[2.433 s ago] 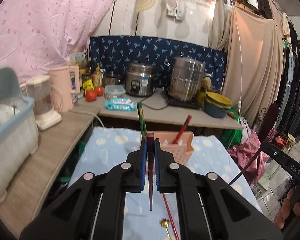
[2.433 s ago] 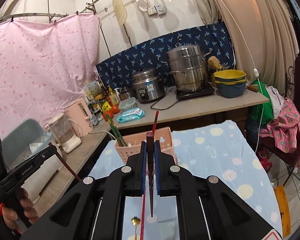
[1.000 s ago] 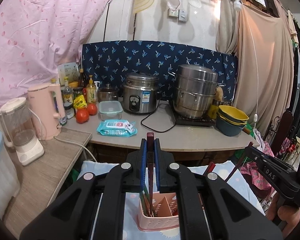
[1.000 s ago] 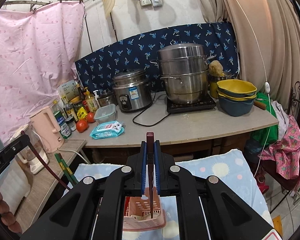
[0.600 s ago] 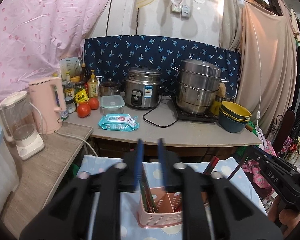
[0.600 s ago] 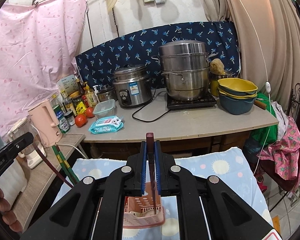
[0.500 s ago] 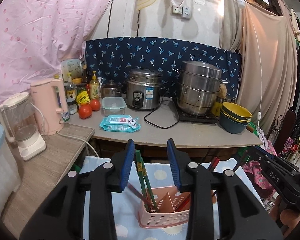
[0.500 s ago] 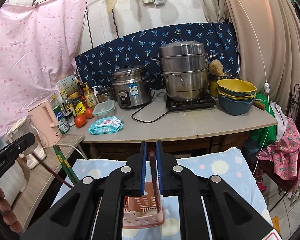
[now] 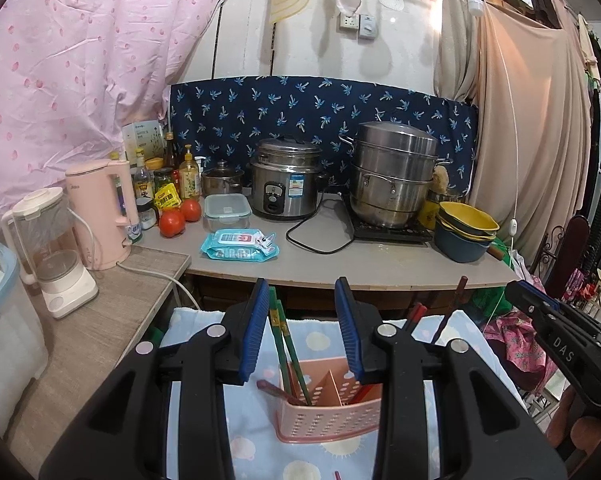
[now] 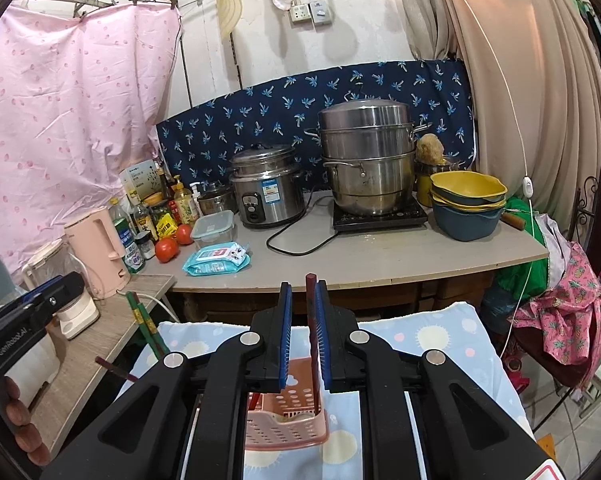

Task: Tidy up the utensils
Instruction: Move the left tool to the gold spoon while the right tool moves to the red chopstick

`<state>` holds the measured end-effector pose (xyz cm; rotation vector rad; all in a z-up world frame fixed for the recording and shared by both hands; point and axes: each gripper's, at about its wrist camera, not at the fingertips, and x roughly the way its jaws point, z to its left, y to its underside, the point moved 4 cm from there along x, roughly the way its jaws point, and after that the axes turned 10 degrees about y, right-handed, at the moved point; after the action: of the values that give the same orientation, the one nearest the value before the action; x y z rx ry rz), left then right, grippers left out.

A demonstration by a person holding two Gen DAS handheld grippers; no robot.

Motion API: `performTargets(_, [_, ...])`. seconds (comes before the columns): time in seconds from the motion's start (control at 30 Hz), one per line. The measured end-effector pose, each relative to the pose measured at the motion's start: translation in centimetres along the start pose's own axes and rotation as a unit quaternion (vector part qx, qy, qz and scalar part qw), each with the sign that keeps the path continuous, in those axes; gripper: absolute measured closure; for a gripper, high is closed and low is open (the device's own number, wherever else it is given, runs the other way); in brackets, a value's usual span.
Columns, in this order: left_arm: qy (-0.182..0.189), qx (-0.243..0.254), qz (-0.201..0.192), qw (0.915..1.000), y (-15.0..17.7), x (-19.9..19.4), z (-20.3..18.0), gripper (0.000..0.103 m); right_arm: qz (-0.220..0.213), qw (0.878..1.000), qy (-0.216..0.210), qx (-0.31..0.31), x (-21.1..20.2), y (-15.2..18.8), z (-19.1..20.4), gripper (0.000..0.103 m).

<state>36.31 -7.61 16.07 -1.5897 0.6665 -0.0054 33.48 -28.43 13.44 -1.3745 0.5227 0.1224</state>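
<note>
Two sets of jaws hang above a pink basket (image 9: 332, 412) on a blue cloth (image 10: 440, 344) printed with suns; those of the left gripper (image 9: 303, 332) stand apart with nothing between their blue pads (image 9: 256, 328); the pair of the right gripper (image 10: 302, 334) is parted by a narrow gap, and a dark red chopstick (image 10: 311, 320) stands in that gap against the right-hand pad, the left-hand pad clear of it, so it is let go rather than clenched; its long axis runs nearly upright, top end above the pad tips, lower end down in the basket.

Below the left gripper, a pair of green chopsticks (image 9: 284, 344) stands in the left compartment of the basket, leaning up and away to the left, tops past the left pad; another dark red chopstick (image 9: 274, 388) lies at a low slant out over the left rim, its free end pointing left; red chopsticks (image 9: 416, 314) rise from the right compartment, leaning up and to the right; a divider (image 9: 332, 386) splits the basket.

Farther out, at the right edge of the left wrist view, the other black gripper shows with a hand under it; beyond the cloth a desk (image 9: 380, 268) carries a rice cooker (image 9: 286, 192), a steel steamer pot (image 9: 394, 180), stacked bowls (image 9: 464, 232), a pack of wipes (image 9: 240, 244), tomatoes (image 9: 172, 222) and bottles; a pink kettle (image 9: 100, 208) and a blender (image 9: 48, 248) stand on a wooden side counter to the left.
</note>
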Motion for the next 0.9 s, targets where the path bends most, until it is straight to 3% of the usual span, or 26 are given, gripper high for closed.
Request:
performTargets(0.37, [0.003, -0.003, 0.005, 1.0000, 2.1, -3.7, -0.7, 0.070, 0.009, 1.000, -0.003, -0.005, -4.0, 2.9, -0.2, 0.090])
performTargets(0.9, [0.003, -0.012, 0.054, 0.9985, 9.9, -8.0, -0.8, 0.070, 0.069, 0.997, -0.007, -0.011, -8.8, 12.3, -1.0, 0.090])
